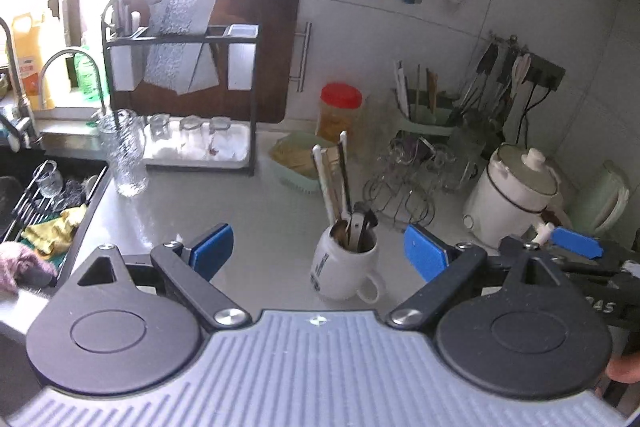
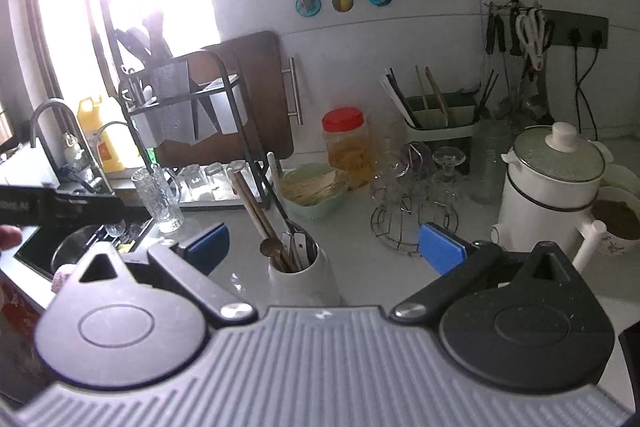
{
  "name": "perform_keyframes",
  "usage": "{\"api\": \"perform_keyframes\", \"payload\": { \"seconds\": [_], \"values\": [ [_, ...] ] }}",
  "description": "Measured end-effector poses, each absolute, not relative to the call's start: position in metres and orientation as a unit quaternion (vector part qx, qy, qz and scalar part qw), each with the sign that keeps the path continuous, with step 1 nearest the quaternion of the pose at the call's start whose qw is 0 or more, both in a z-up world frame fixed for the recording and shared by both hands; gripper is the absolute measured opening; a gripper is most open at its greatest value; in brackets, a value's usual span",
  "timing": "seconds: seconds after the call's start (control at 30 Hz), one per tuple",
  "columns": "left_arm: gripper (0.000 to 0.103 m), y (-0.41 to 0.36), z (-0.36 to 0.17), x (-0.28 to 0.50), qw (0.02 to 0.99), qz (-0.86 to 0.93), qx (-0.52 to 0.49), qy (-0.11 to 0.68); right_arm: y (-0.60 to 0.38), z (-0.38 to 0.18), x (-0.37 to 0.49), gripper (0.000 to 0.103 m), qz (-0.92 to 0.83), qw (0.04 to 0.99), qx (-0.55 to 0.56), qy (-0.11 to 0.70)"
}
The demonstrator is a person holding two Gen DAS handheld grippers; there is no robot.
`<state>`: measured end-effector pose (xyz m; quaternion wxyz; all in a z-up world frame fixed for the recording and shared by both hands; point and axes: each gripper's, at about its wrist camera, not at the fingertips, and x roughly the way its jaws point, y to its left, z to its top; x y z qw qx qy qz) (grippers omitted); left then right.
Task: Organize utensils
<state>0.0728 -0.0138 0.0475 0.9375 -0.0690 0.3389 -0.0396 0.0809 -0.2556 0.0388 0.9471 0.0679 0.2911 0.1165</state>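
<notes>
Across the pale bench (image 1: 248, 203), from the sink (image 1: 44, 195) at its left edge to the white pot (image 2: 556, 187) towards its right, the big things stand along the back: the dark dish rack (image 1: 180, 67) with glasses under it, the green utensil caddy (image 2: 440, 119) against the wall, the wire glass stand (image 2: 416, 215) in front of it. Near the front edge, in the open middle, stands the white mug (image 1: 344, 267), handle towards me, crammed with the utensils (image 1: 340, 183): chopsticks, spoons and a white-handled piece leaning up and left.

Both my jaws stand wide apart and hold nothing. My left gripper (image 1: 320, 255) has the mug between its blue pads, still short of it; my right gripper (image 2: 324, 247) looks down on the mug's rim from the other side.

I judge the step is to draw one utensil out. To do it well, I should steady the mug with one gripper, since it is top-heavy. With the other I should pinch a single handle high up, where the handles fan apart, and lift along its lean so the neighbours do not drag. The caddy looks the likely home.
</notes>
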Motion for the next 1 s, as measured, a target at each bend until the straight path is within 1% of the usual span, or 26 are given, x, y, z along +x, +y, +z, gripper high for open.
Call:
{"api": "perform_keyframes", "payload": {
  "seconds": [0.4, 1.0],
  "values": [
    [0.095, -0.028, 0.027, 0.04, 0.922, -0.022, -0.069, 0.38, -0.266, 0.028, 0.042, 0.103, 0.117, 0.941, 0.103, 0.3],
    [0.095, -0.03, 0.02, 0.008, 0.921, 0.023, -0.082, 0.381, -0.27, 0.018, 0.023, 0.103, 0.146, 0.93, 0.085, 0.326]
  ]
}}
